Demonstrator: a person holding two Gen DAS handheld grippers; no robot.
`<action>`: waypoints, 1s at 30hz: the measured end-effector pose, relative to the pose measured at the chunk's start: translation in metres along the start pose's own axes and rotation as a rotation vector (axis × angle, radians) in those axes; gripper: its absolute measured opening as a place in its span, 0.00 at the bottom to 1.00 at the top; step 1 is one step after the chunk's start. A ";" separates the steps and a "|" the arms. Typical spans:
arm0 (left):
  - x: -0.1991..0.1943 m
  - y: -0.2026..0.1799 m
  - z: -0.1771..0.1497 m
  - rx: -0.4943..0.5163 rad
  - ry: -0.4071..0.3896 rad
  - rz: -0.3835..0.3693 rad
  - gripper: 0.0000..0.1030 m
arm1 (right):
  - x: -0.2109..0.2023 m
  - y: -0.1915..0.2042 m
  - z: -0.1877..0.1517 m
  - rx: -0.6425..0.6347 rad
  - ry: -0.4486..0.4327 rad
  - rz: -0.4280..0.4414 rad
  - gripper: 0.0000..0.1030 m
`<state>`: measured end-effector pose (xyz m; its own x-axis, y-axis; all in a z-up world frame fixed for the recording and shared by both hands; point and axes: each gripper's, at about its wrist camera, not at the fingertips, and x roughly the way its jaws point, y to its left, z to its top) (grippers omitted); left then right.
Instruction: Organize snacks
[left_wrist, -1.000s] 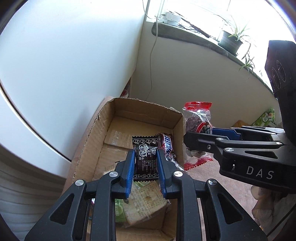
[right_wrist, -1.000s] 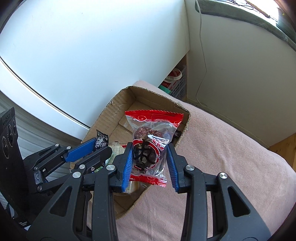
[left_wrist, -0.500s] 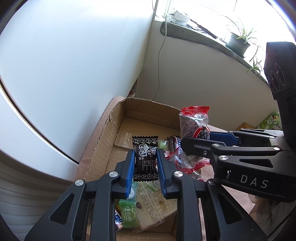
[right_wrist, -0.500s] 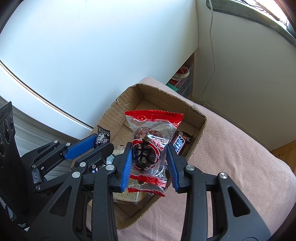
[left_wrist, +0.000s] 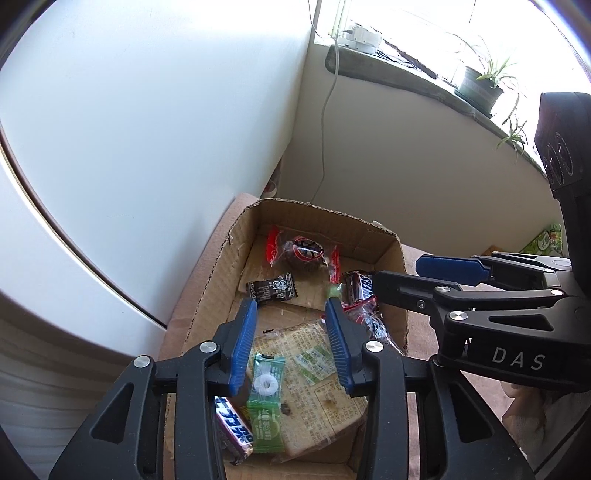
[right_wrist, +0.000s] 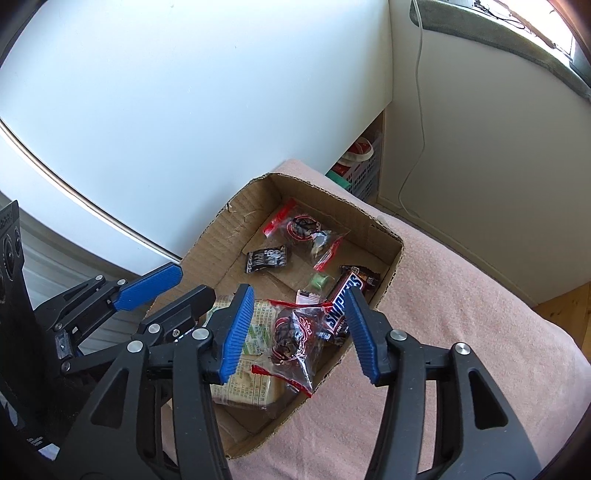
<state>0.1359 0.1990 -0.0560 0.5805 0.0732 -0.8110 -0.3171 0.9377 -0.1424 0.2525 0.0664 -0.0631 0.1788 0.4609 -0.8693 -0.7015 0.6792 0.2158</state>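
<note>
Left gripper (left_wrist: 291, 306): parted over the cardboard box (left_wrist: 218, 273), jaws just opened, nothing between the blue pads. A second ago, clamped on the black sweet wrapper (left_wrist: 272, 290); now let go. Lies loose on the box floor just beyond the fingertips, touching neither pad.

Right gripper (right_wrist: 298, 293): also apart, jaws just opened wider, no longer pinching the clear pouch with red ends that hung upright between them half a second ago. At the far end of the box, bare earlier, now a red-ended pouch (left_wrist: 301, 254) flat on the cardboard, just beyond the black wrapper. Below the right jaws, a second red-ended pouch (right_wrist: 291, 339), leaning against the near right wall of the box, clear of both pads; already there before, under the held one.

Elsewhere in the box, unchanged: a Snickers bar (right_wrist: 345, 299) along the right wall, a flat pale packet (left_wrist: 325, 387) with a green sweet (left_wrist: 264, 387) on top of it at the near end. Box itself still on the pink cloth (right_wrist: 461, 314), same place. Both tongs over it as before, side by side, pointing steeply down.
</note>
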 end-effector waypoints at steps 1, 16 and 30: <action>-0.001 0.000 0.000 0.000 0.000 0.001 0.37 | -0.001 -0.001 -0.001 0.001 -0.001 -0.004 0.52; -0.022 0.000 -0.005 -0.009 -0.031 0.031 0.47 | -0.034 -0.004 -0.013 -0.017 -0.069 -0.020 0.70; -0.079 -0.008 -0.024 -0.018 -0.102 0.069 0.57 | -0.087 -0.008 -0.048 -0.008 -0.189 -0.032 0.71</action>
<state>0.0743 0.1771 -0.0041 0.6300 0.1728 -0.7571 -0.3720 0.9230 -0.0989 0.2102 -0.0063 -0.0108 0.3273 0.5385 -0.7764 -0.6985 0.6913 0.1850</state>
